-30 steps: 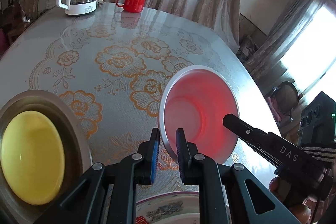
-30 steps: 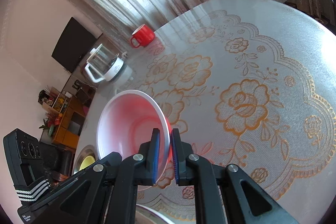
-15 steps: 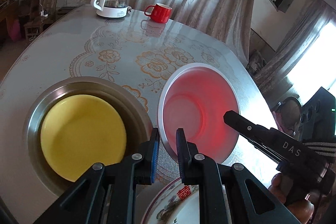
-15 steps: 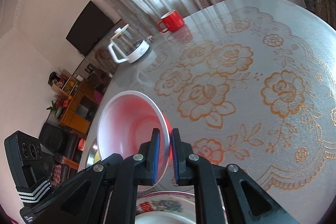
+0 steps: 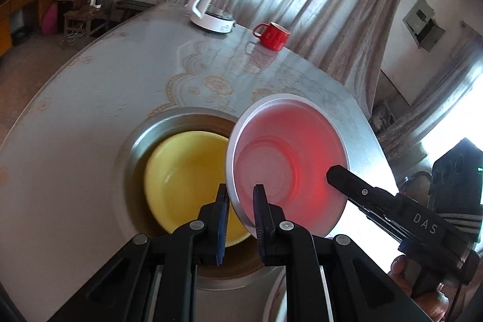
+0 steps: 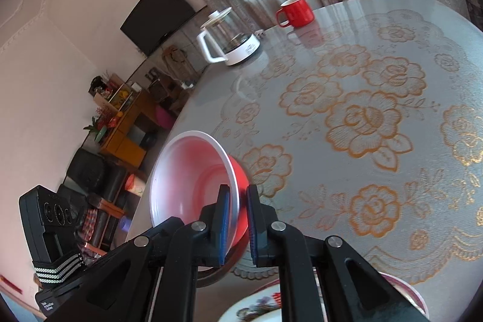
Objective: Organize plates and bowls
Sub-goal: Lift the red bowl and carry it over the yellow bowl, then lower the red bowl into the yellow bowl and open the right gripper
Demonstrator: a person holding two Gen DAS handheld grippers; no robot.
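Curtained room; floral round table (image 6: 362, 116); kettle (image 5: 215, 9), red mug (image 5: 273, 36) at far edge.

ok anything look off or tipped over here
Nothing spilled or broken. The one odd thing is the red bowl: it is off the table, tilted on its side, pinched at its rim by both the left hand-held gripper and the right hand-held gripper, beside the yellow bowl in the metal basin.

"DAS" on right gripper (image 5: 338, 175)
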